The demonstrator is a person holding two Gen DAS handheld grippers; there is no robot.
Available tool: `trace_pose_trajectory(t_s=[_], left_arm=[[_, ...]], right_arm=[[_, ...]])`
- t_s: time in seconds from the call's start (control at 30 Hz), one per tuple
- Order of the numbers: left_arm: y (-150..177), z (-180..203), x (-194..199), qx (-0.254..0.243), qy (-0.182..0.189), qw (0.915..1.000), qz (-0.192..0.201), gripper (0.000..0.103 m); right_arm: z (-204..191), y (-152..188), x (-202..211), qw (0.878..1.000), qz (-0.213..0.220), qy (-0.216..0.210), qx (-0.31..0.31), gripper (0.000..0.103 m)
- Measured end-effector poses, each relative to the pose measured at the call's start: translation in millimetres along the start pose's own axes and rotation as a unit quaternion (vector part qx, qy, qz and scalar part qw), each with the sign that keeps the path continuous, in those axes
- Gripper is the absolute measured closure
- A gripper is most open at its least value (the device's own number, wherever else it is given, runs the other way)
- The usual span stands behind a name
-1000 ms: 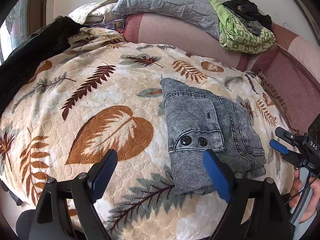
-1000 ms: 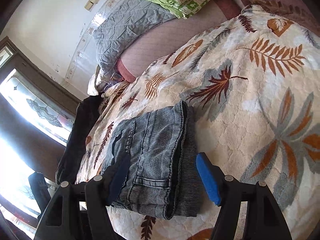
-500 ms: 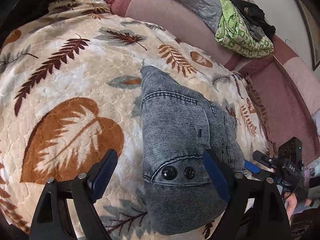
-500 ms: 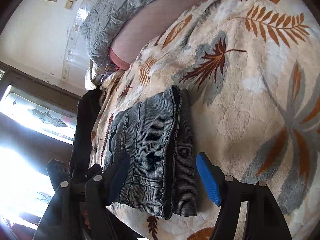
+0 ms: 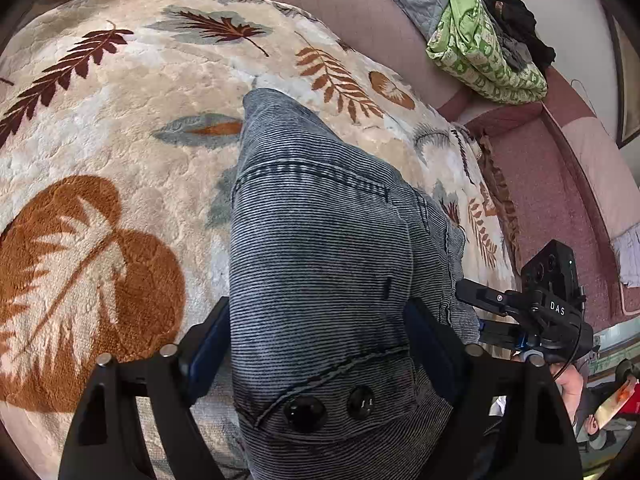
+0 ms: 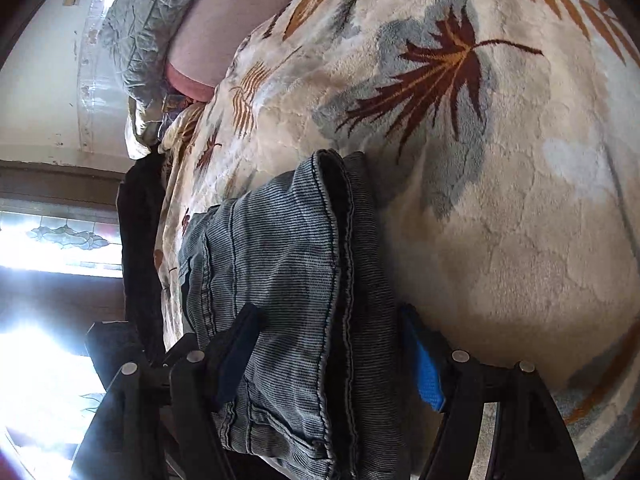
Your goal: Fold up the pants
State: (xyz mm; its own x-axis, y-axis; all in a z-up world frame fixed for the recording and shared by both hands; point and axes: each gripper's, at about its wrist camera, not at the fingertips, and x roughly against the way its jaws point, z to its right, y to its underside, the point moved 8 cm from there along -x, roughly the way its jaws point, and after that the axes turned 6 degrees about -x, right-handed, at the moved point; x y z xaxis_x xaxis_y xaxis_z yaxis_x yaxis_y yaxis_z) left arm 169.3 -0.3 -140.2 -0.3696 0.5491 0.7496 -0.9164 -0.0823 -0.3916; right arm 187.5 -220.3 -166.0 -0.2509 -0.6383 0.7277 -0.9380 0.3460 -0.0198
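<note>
On the bed, over a cream blanket (image 5: pixel 132 92) printed with brown and grey leaves, the folded pants (image 5: pixel 320 264) lie in a thick grey-blue bundle. I have come at them from two sides. My left gripper (image 5: pixel 316 344) straddles the end with the two dark buttons (image 5: pixel 304 412), one blue pad on each side of the bundle, and its jaws are closing around the denim; whether the pads already press the cloth I cannot tell, since the fabric bulges over them and hides the contact. My right gripper (image 6: pixel 332 364) straddles a neighbouring edge, where the stacked layers and a stitched seam (image 6: pixel 336 240) show. Its left pad sits over the top layer and its bright blue right pad (image 6: pixel 426 376) stands against the outer side of the stack, the jaws wide with the pants (image 6: pixel 280 264) between them; here too I cannot tell if they squeeze. From my left camera I see the right gripper (image 5: pixel 532 312) beside the bundle's far edge. A green patterned cloth (image 5: pixel 480 48) lies on the pink headboard (image 5: pixel 360 12) beyond.
</note>
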Motion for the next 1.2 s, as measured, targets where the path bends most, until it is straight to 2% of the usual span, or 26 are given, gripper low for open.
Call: trace_pose_trajectory(t_s=[0.07,0.1,0.13,0.23,0.43,0.83,1.03,1.2], left_arm=[[0,1,0,-0.008,-0.018,0.9998,-0.001,0.037],[0,3,1,-0.020,-0.030,0.9994,0.000,0.047],[0,7,3,-0.034,-0.040,0.9986,0.004,0.055],[1,15,12,-0.066,-0.068,0.9953,0.019,0.066],[6,37,37,-0.111,-0.101,0.9870,0.057,0.069],[-11,76,98,-0.140,-0.102,0.9772,0.123,0.069],[-24,80,113,-0.144,-0.103,0.9748,0.136,0.069],[-32,71,115,-0.138,-0.108,0.9743,0.142,0.069]], right_arm=[[-7,3,-2,0.999,0.004,0.028,0.027,0.048],[-10,6,-3,0.999,0.003,0.038,0.036,0.064],[-13,8,-3,0.998,0.011,0.049,0.047,0.069],[-29,14,5,0.993,0.039,0.066,0.087,0.080],[-57,25,36,0.987,0.079,0.050,0.129,0.086],[-106,36,96,0.975,0.132,0.021,0.175,0.087],[-128,35,106,0.972,0.141,0.014,0.190,0.087],[-138,29,99,0.972,0.138,0.007,0.192,0.087]])
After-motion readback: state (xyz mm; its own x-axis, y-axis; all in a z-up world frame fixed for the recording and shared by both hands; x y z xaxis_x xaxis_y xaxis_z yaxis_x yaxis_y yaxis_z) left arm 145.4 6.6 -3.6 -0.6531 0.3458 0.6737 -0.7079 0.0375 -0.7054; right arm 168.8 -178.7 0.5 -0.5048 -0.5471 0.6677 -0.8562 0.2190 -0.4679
